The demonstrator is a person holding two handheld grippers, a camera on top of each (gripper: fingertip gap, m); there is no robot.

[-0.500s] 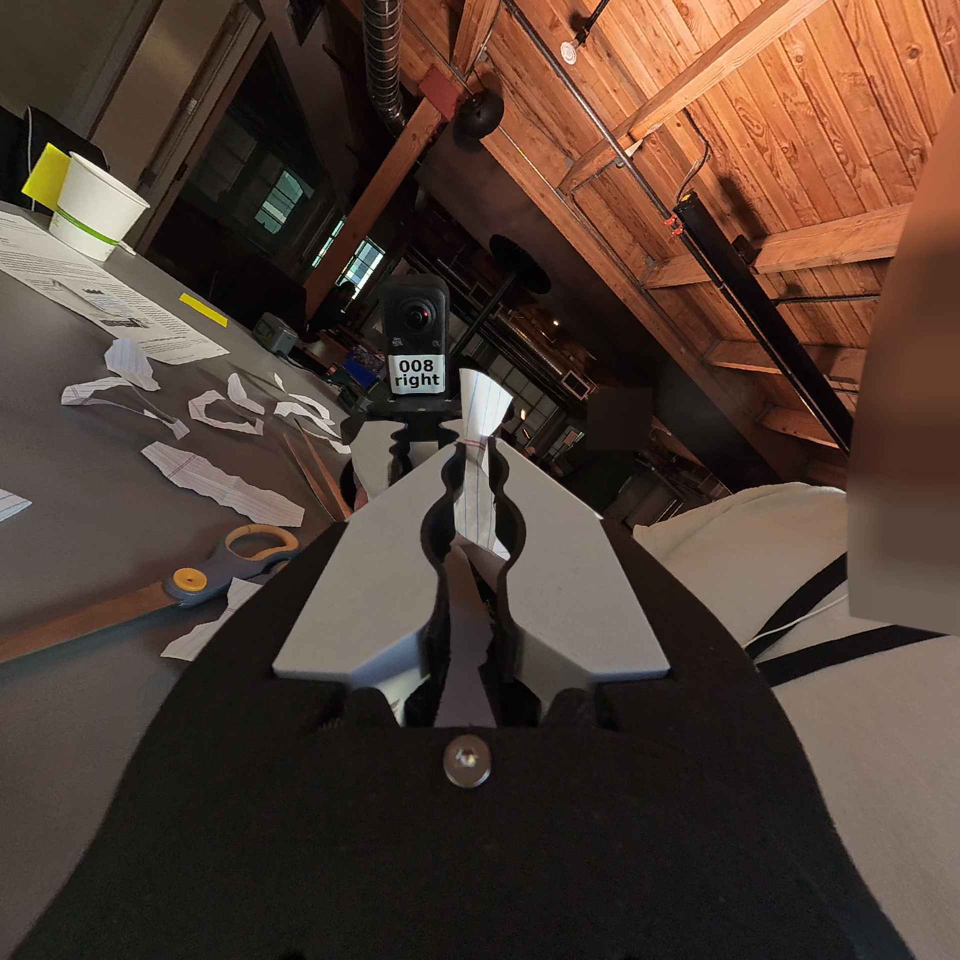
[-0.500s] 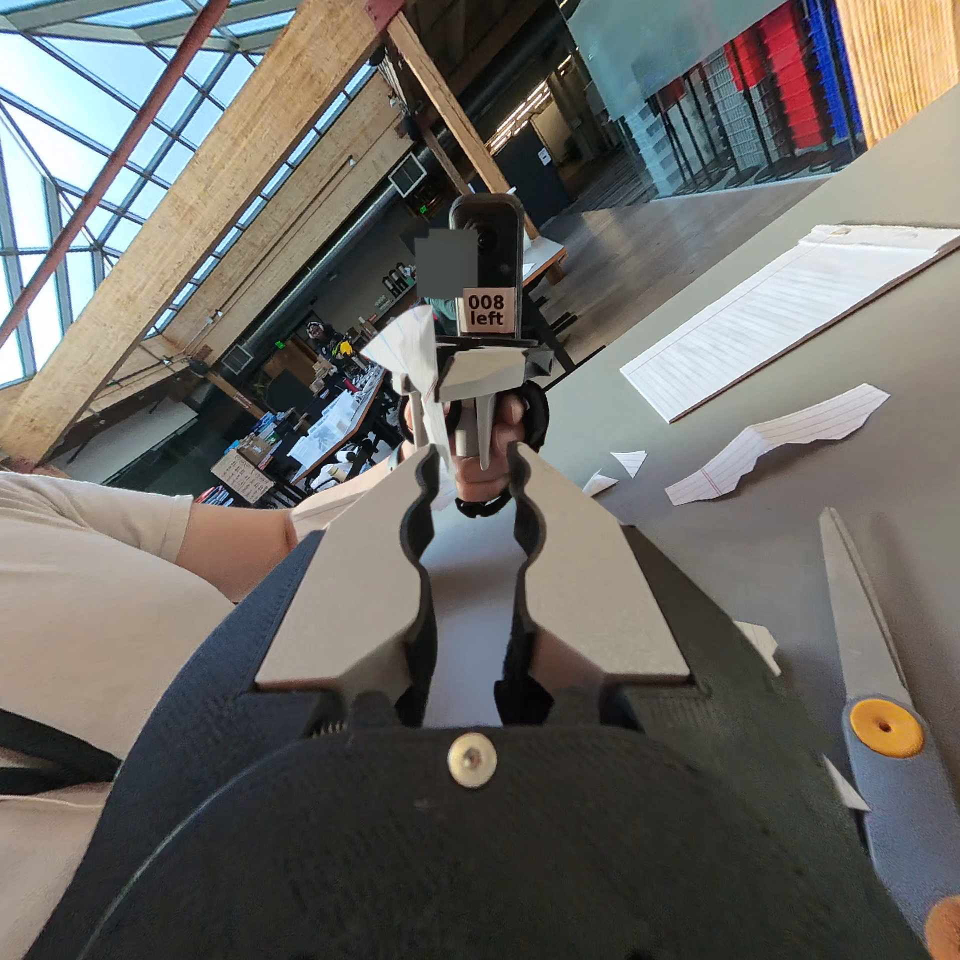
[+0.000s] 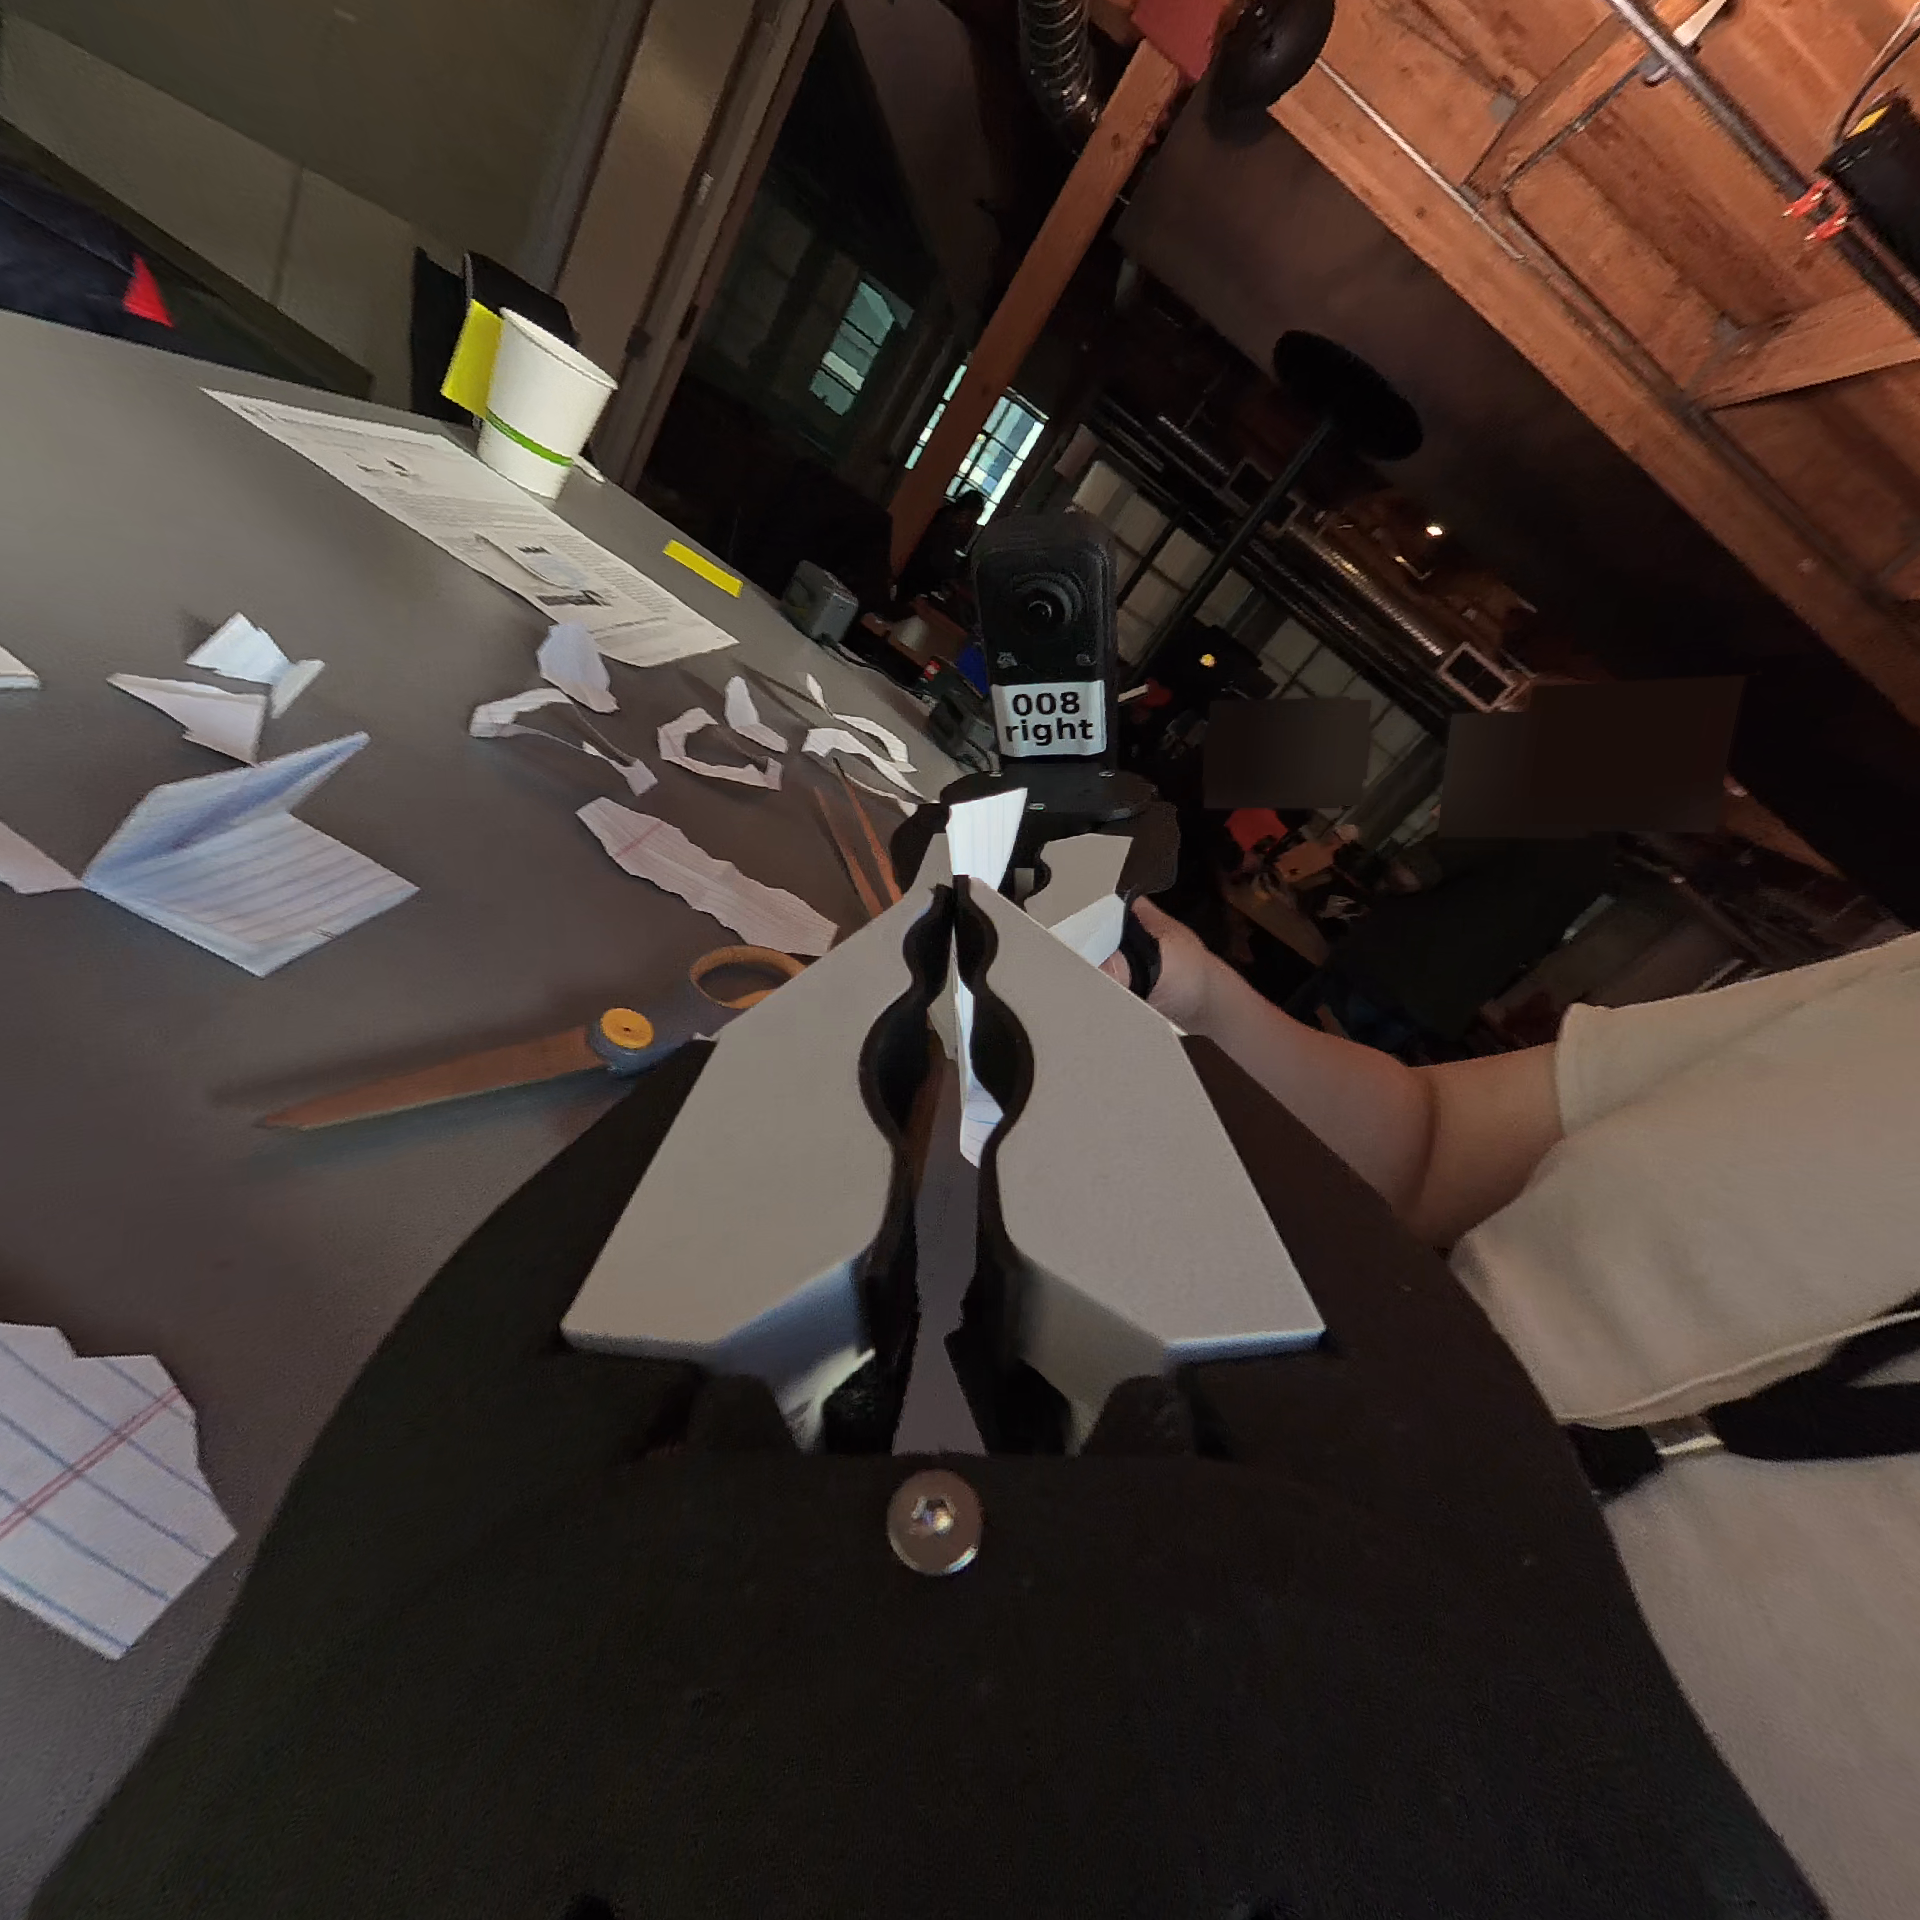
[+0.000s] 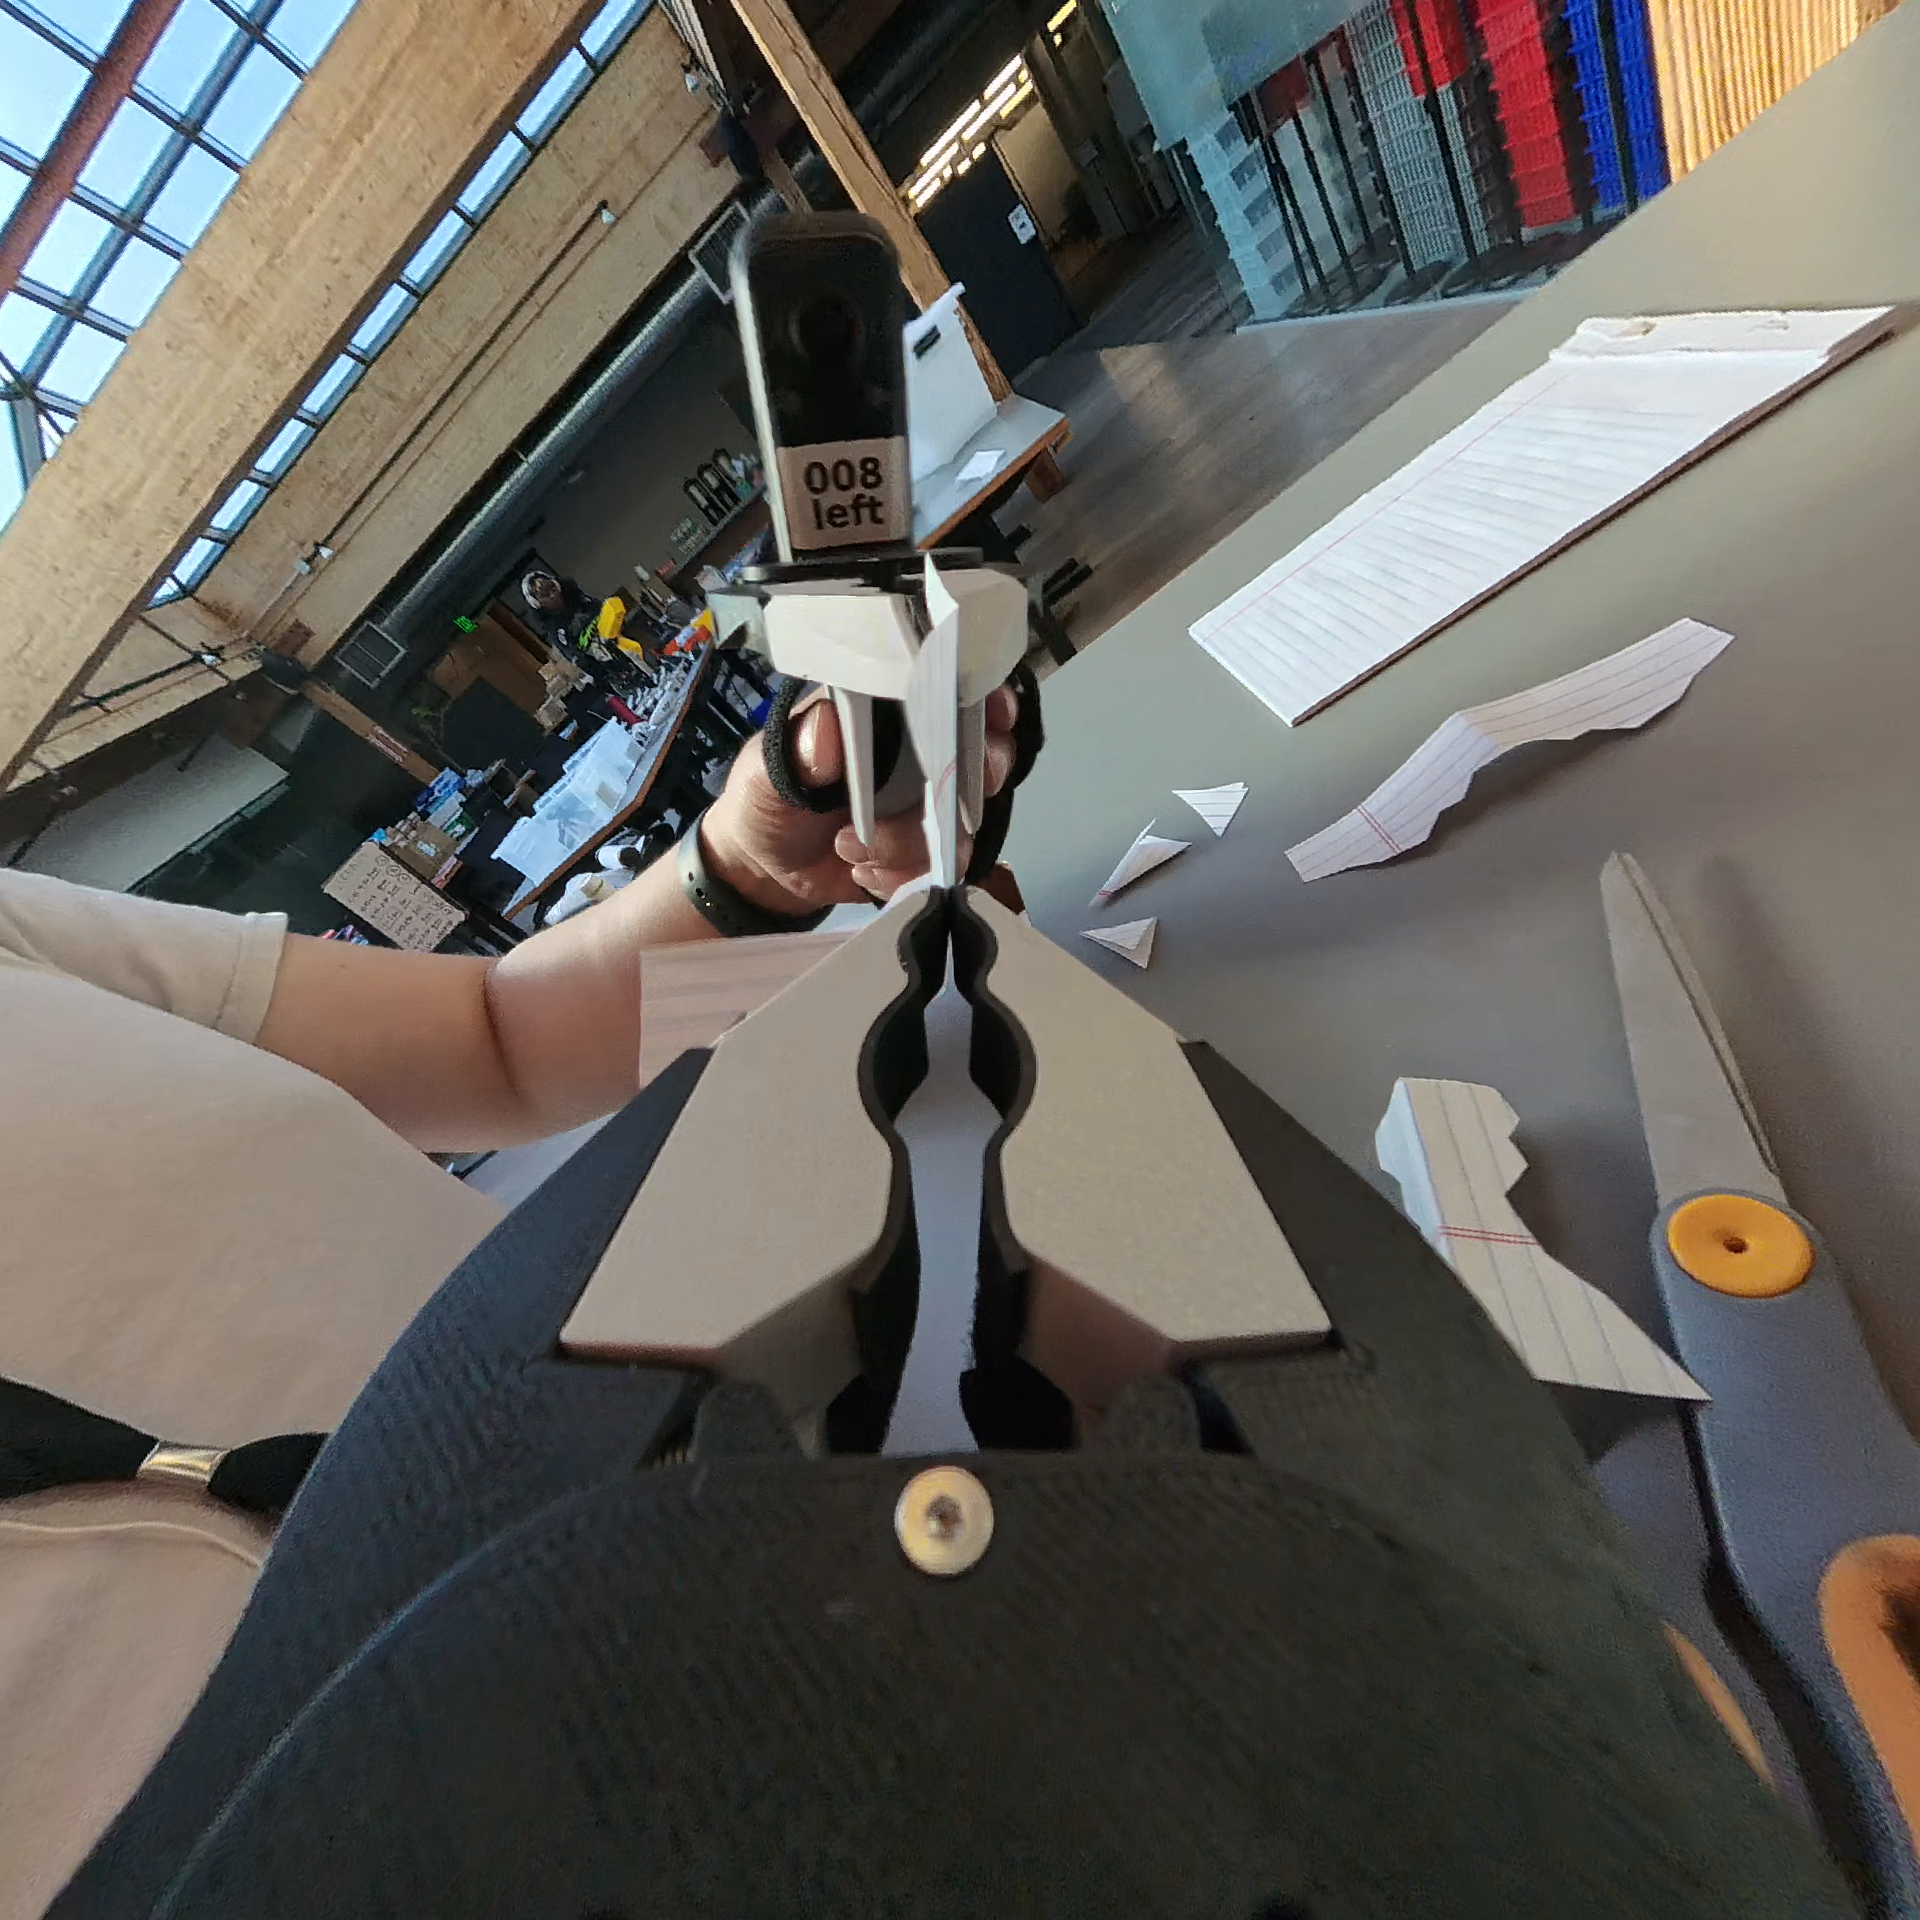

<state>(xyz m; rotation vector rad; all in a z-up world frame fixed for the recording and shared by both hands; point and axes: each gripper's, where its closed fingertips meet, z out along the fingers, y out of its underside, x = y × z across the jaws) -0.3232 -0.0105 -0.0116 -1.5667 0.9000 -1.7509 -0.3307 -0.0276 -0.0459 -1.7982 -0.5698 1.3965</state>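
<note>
A narrow strip of lined paper (image 3: 971,1023) is held up in the air between the two grippers, which face each other tip to tip above the grey table (image 3: 312,1039). The left gripper (image 3: 956,888) has its fingers pressed together at the tips with the strip pinched between them; the paper runs back along the slot between the fingers and sticks out past the tips toward the other tool. From the right wrist view the same strip (image 4: 935,727) hangs down from the left gripper (image 4: 914,821) to the tips of the right gripper (image 4: 948,896), whose fingers are closed on its lower end. A hand (image 4: 821,831) with a dark wristband grips the handle of the left tool.

On the table just off the left gripper's left side lie scissors (image 3: 582,1049) with an orange pivot and handle, blades closed. Beyond them are torn scraps of lined paper (image 3: 717,878), a folded lined sheet (image 3: 239,862) standing partly open, and farther off a white paper cup (image 3: 535,416) beside a printed sheet (image 3: 468,509). Another torn piece (image 3: 94,1475) lies near the left edge of that view.

To the right of the right gripper the scissors (image 4: 1704,1174) lie close by, touching a jagged lined scrap (image 4: 1496,1236). Farther out are small folded triangles (image 4: 1143,857), a long torn strip (image 4: 1507,758) and a lined pad (image 4: 1538,488).
</note>
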